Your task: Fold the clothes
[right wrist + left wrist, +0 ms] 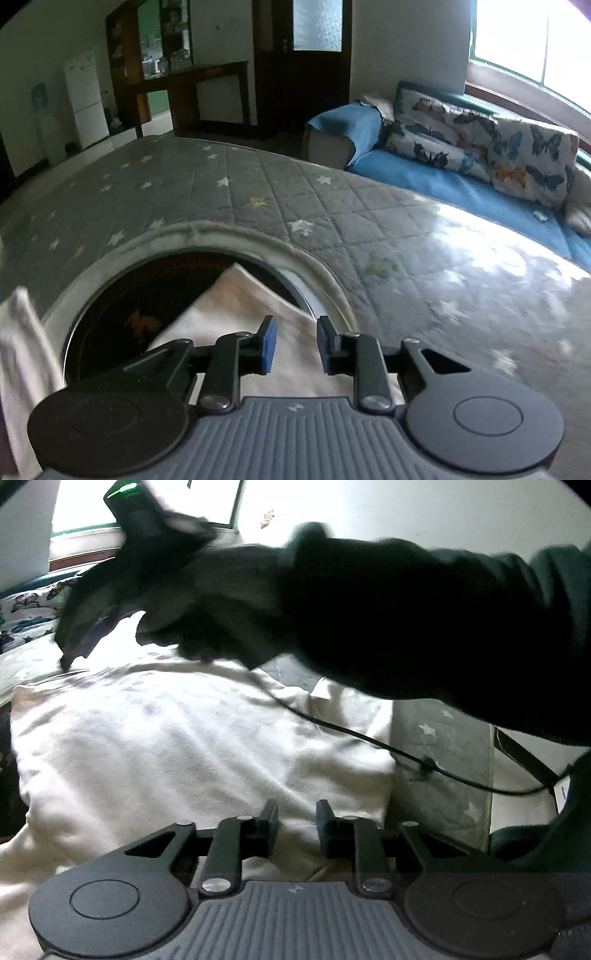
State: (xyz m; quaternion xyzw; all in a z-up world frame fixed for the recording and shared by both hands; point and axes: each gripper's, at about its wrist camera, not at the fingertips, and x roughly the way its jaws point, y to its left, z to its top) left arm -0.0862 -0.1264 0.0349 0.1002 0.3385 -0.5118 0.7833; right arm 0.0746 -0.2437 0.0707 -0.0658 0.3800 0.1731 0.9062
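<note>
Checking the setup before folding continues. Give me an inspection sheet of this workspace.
Surface: grey quilted star-print cover, rounded edge in front.
Job's things: cream garment spread flat on the cover, wrinkled; a corner hangs past the edge.
Clutter: nothing seen on the cover besides the garment.
Grippers: left claw open, low over the garment; right claw open, above the garment corner, holding nothing.
Cables: thin black cable trailing across the garment and cover.
Surroundings: blue sofa with butterfly cushions, window, white fridge, dark wooden door.
</note>
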